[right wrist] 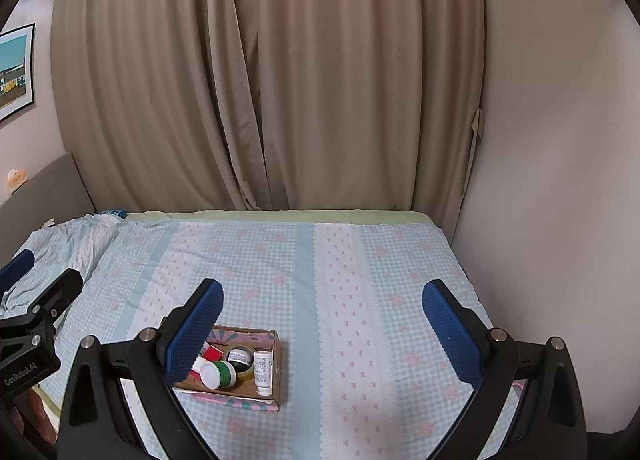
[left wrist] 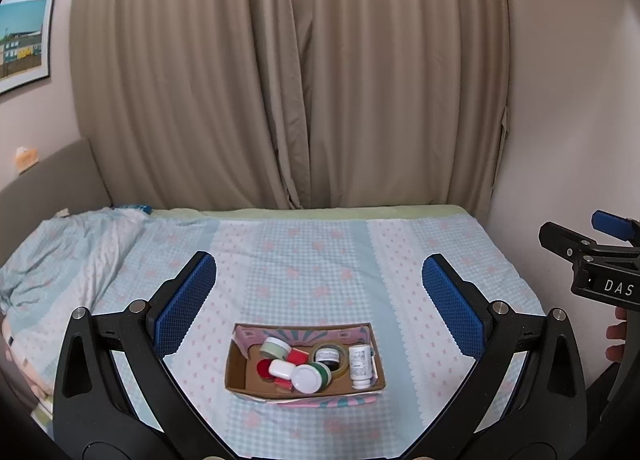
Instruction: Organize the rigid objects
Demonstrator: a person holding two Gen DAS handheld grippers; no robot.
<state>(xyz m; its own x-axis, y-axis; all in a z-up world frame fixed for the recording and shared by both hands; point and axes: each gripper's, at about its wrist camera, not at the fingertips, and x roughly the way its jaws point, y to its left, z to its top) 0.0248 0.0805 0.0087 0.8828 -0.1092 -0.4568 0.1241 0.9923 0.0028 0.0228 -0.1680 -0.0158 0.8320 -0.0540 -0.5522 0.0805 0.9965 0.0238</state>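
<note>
Hovering above the bed, the left claw is spreading its blue pads wide, holding nothing, with the cardboard box sitting at six o'clock between them. Inside it are lying a white-lidded jar, a tape roll and a white bottle. At three o'clock, the right claw is likewise gaping, empty.

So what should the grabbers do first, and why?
Probably lower the left gripper toward the cardboard box on the bed and take the white bottle. Both grippers hang open and empty above the bed, and the bottle stands upright at the box's right end, clear of the jumbled jars.
</note>
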